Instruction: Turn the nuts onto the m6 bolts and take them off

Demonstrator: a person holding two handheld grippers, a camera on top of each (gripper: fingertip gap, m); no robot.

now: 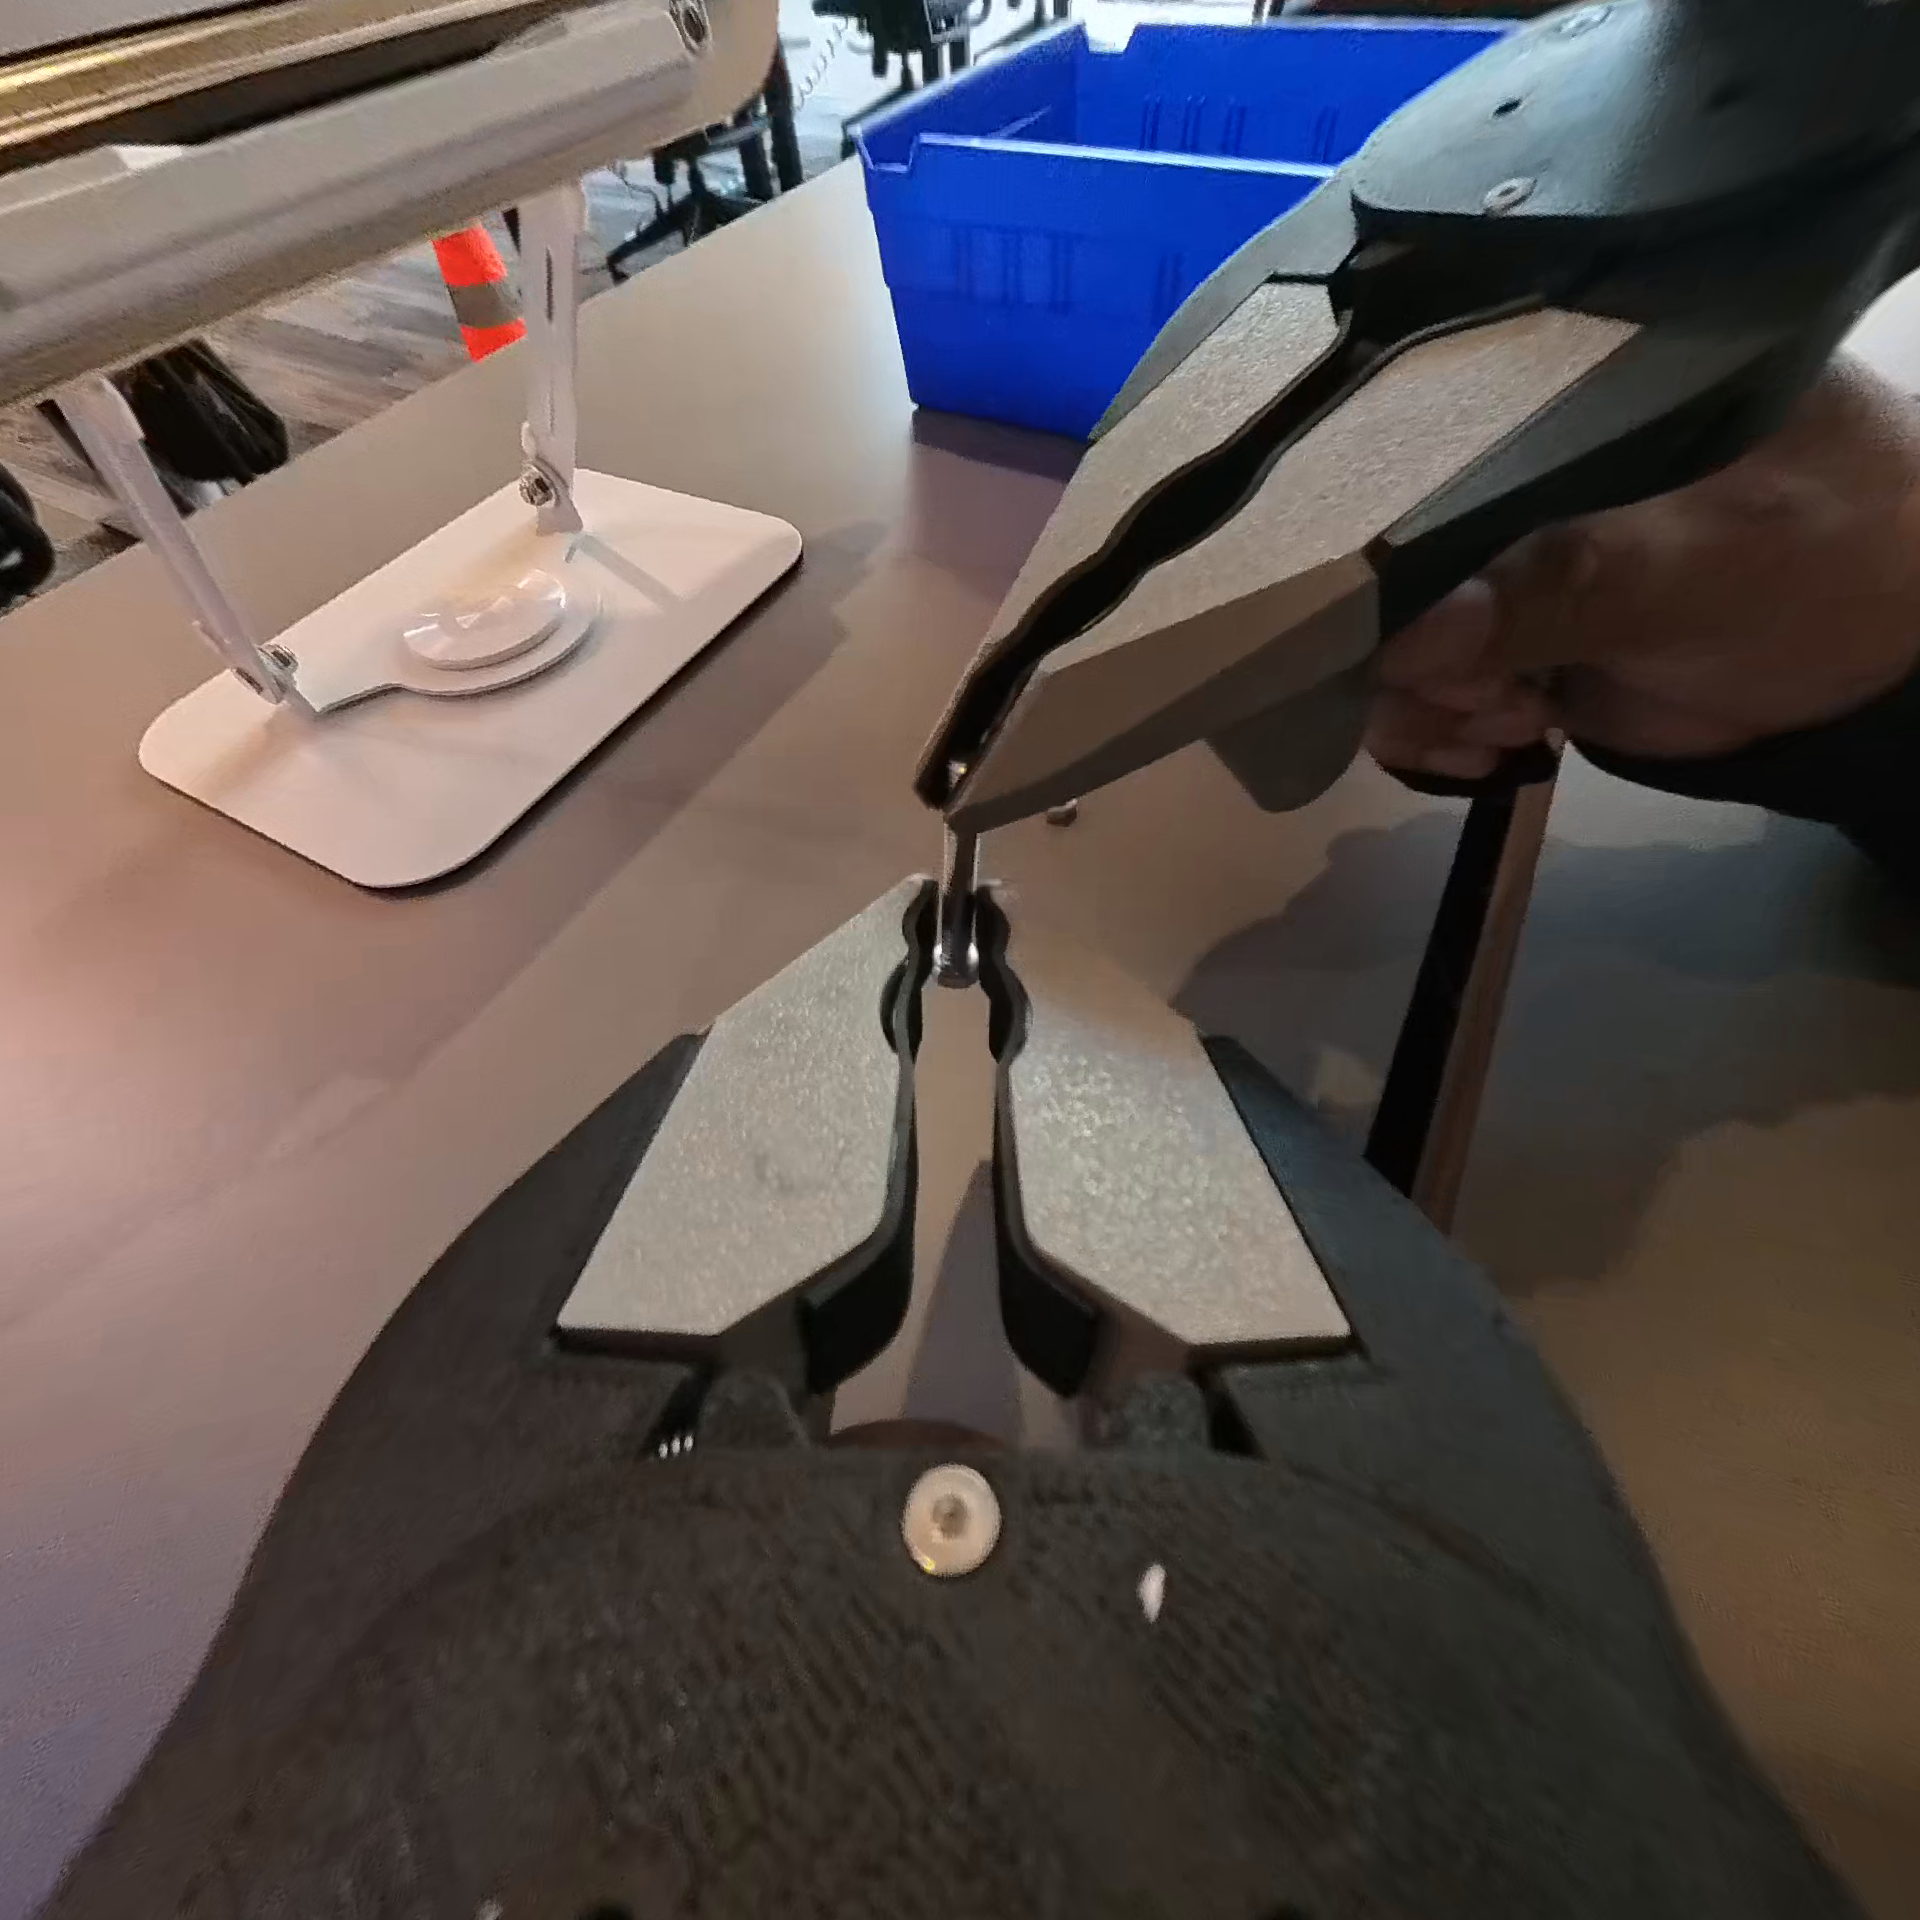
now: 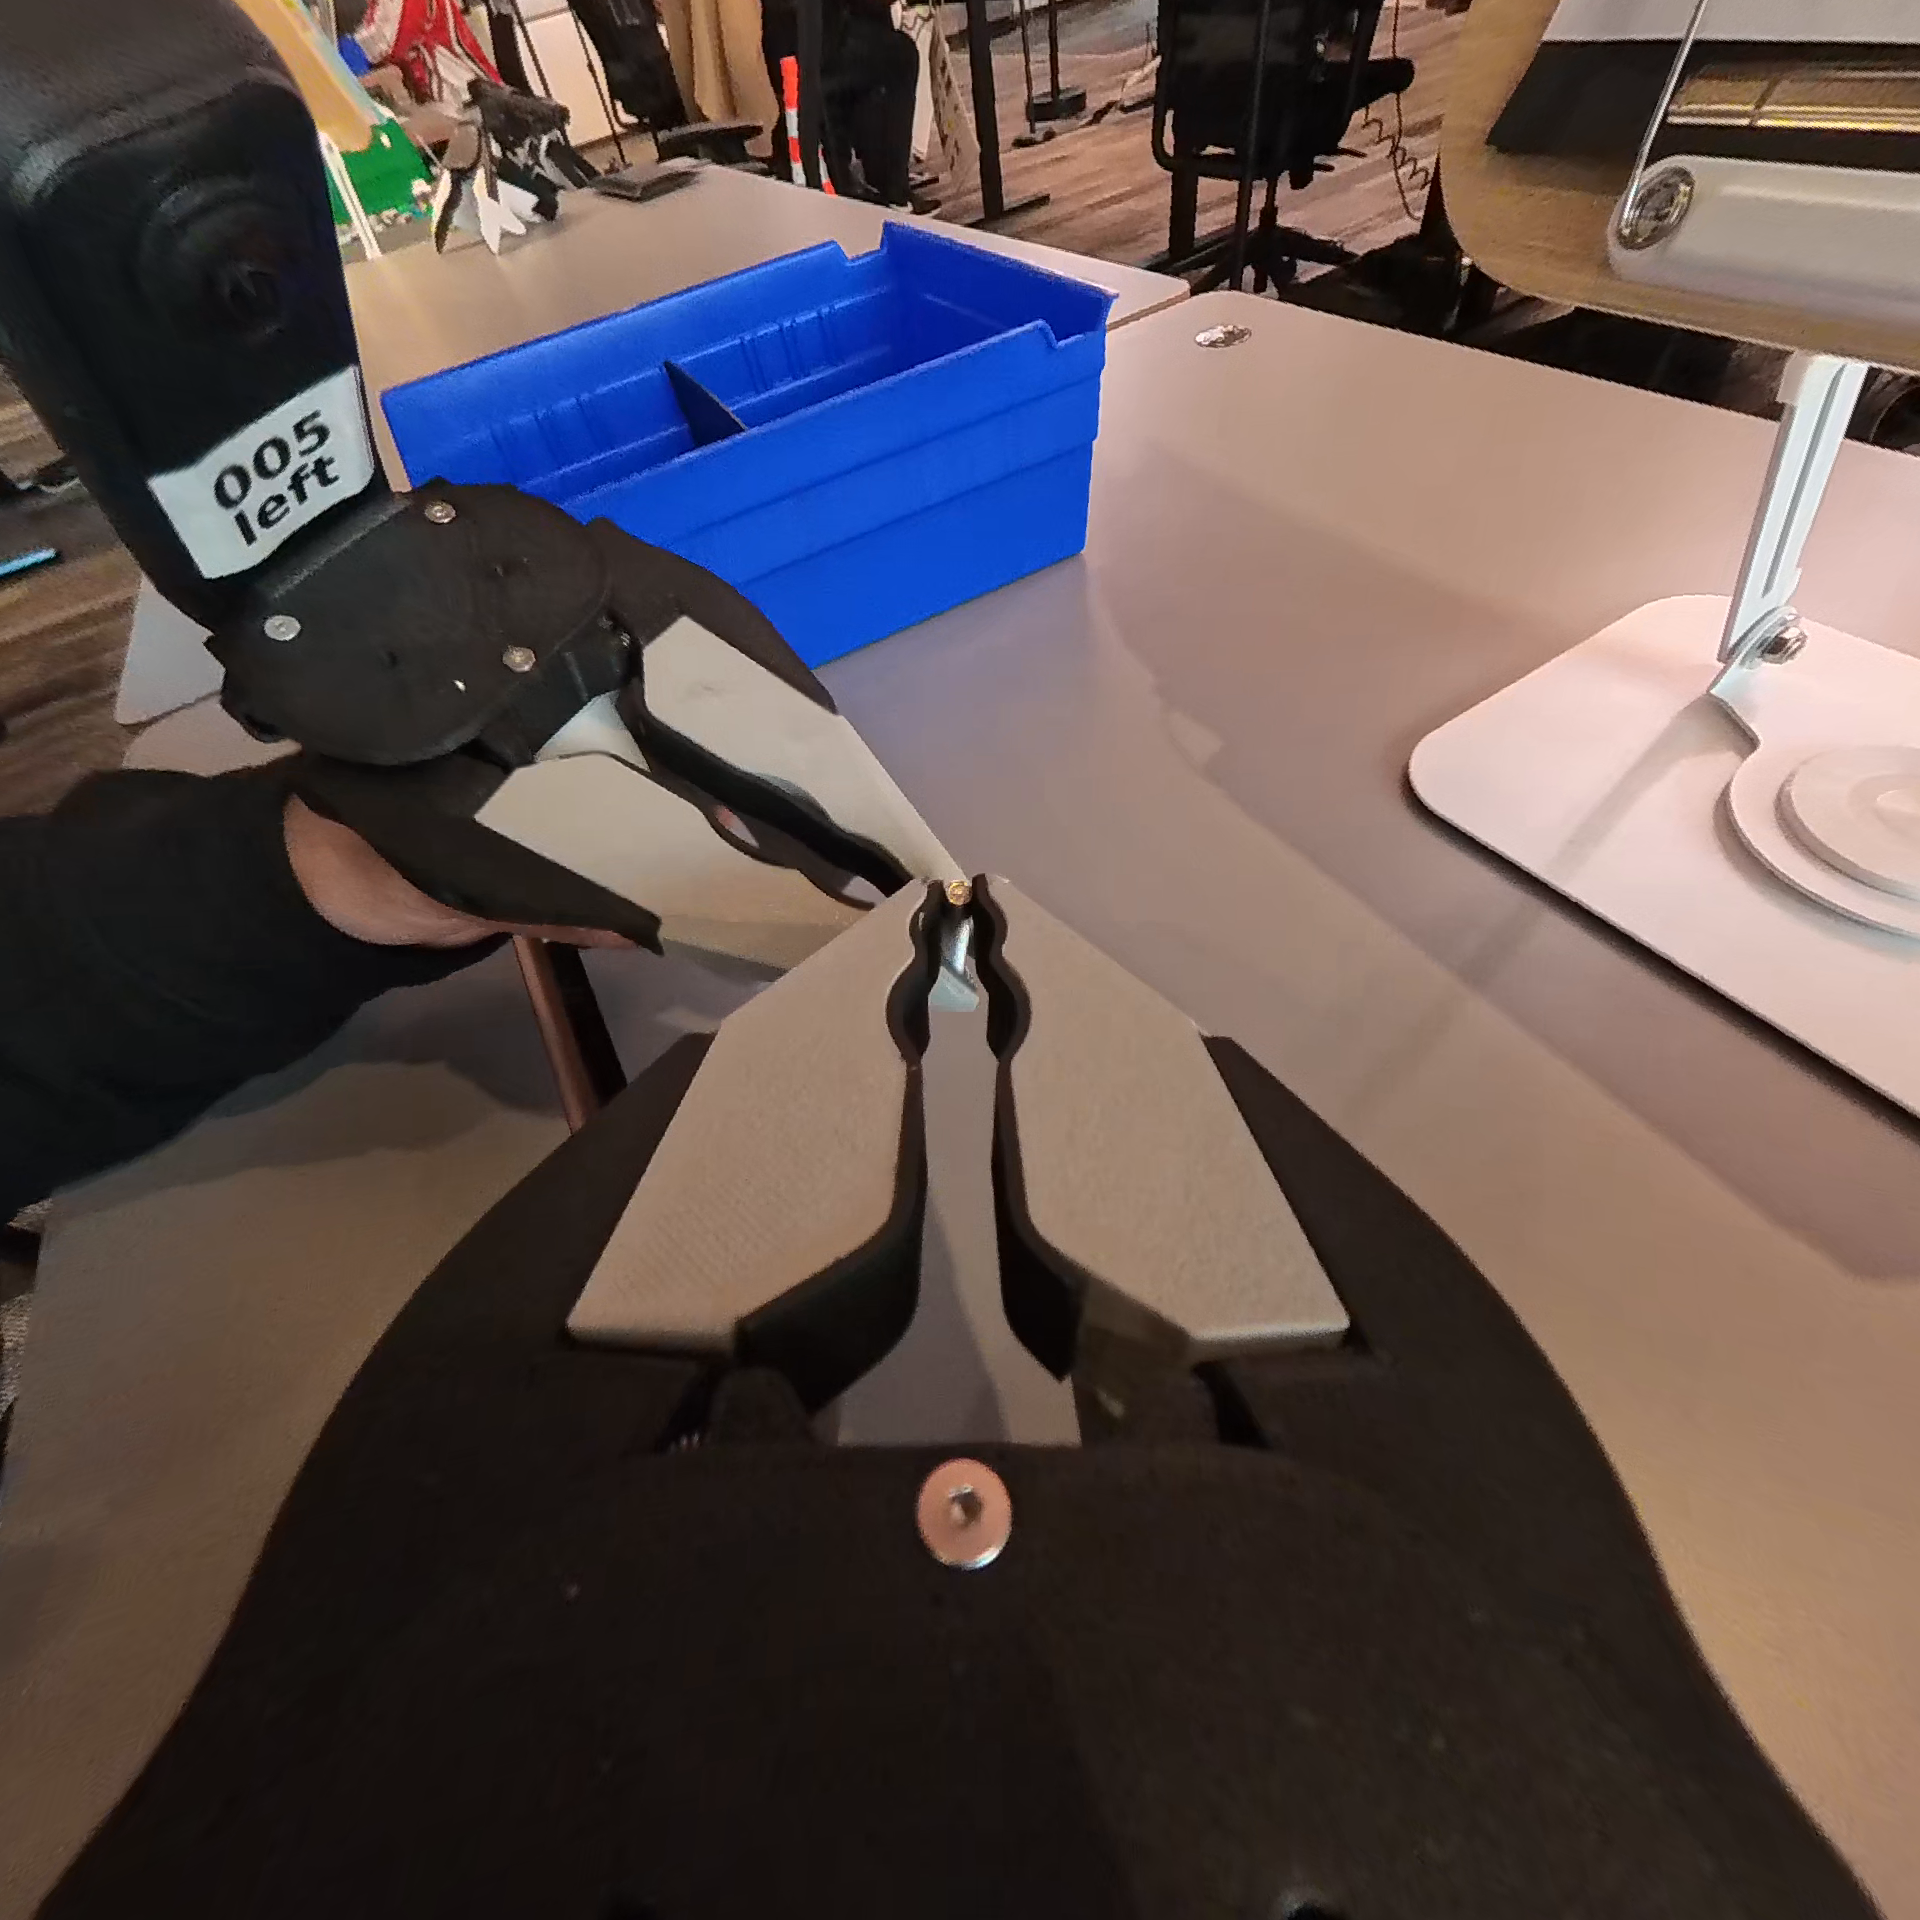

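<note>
A thin silver bolt [image 1: 950, 868] spans the short gap between the two gripper tips above the table. My left gripper [image 1: 954, 914] is shut on the bolt's lower end, where a wider metal piece [image 1: 954, 954] sits between the fingers. My right gripper [image 1: 951, 795] comes in from the upper right and is shut on the bolt's top end. In the right wrist view my right gripper [image 2: 957, 904] pinches a silver piece that looks like the nut [image 2: 958, 961]. The left gripper [image 2: 914, 883] meets it tip to tip from the left.
A blue divided bin [image 1: 1049, 260] [image 2: 831, 436] stands on the grey table [image 1: 675, 436] behind the grippers. A white stand base [image 1: 468, 686] [image 2: 1662, 758] with metal legs sits nearby. A small metal part [image 1: 1060, 816] lies on the table. A person's hands [image 1: 1621, 644] hold the grippers. Only a small space, under 4 cm, lies between the two pairs of fingers.
</note>
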